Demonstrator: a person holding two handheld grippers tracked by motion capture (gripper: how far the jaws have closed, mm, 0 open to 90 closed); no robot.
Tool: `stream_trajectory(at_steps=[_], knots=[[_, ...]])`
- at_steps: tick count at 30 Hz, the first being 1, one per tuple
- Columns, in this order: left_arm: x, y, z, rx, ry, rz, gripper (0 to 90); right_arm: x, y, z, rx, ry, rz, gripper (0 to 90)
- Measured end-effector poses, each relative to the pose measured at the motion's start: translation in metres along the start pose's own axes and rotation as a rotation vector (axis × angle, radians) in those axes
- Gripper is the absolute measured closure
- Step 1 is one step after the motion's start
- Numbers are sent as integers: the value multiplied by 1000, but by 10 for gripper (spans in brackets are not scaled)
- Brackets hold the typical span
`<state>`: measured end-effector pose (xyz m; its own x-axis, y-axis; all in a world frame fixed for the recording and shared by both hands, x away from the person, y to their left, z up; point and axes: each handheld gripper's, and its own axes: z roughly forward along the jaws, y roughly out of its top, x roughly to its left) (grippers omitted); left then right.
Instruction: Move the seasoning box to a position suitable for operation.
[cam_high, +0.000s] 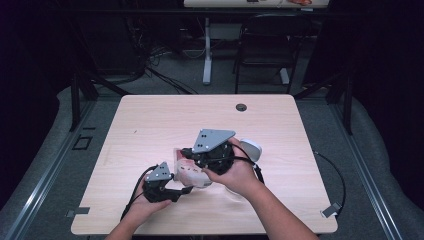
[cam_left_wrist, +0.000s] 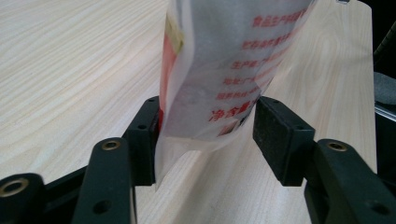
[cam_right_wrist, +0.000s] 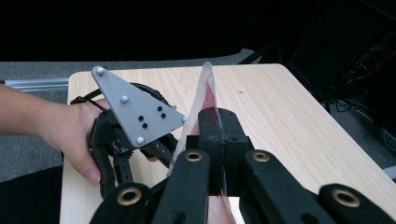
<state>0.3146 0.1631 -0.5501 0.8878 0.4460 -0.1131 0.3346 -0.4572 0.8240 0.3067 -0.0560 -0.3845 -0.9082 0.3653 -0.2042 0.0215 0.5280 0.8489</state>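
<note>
Right gripper (cam_right_wrist: 219, 122) clamped on plastic packet's (cam_left_wrist: 224, 70) edge, left gripper (cam_left_wrist: 205, 135) jaws wide around its other end, near desk's (cam_high: 150, 120) front edge.

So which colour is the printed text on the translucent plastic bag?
Red, clearest in the left gripper view on the translucent plastic bag.

The translucent plastic bag (cam_left_wrist: 224, 60) carries red Chinese print in slanting lines, seen in the left gripper view. The top line begins 食品生产; the lines below it are too blurred to make out. Lowest and largest, beside the red panel at the bag's edge, stands 净含量. No other writing is legible anywhere around the bag.
</note>
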Motion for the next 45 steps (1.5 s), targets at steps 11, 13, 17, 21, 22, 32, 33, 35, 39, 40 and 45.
stream_trajectory(at_steps=[11,13,17,21,22,32,33,35,39,40,45], knots=[[-1,3,-6,17,-27,-12,582,-1,-1,-4,-19,4,4,900],[0,3,-7,22,-28,-11,593,0,-1,-4,-22,6,2,900],[-1,5,-9,29,-26,-10,609,0,-3,-6,-28,12,1,900],[-1,6,-12,32,-18,-9,619,-1,-3,-7,-38,16,4,900],[-1,6,-12,33,-17,-8,621,-1,-3,-8,-38,18,3,900],[-2,8,-17,54,-11,-3,643,-4,-8,-12,-50,22,15,897],[-2,9,-18,54,-9,-3,646,-4,-9,-12,-47,23,16,896],[-2,9,-19,56,-7,-2,654,-5,-9,-13,-48,22,16,894],[-2,10,-20,63,-2,4,664,-6,-11,-15,-40,22,16,893],[-1,10,-20,65,-3,4,666,-6,-11,-15,-39,22,17,893],[-3,10,-21,72,-7,6,671,-7,-14,-16,-42,23,26,892]])
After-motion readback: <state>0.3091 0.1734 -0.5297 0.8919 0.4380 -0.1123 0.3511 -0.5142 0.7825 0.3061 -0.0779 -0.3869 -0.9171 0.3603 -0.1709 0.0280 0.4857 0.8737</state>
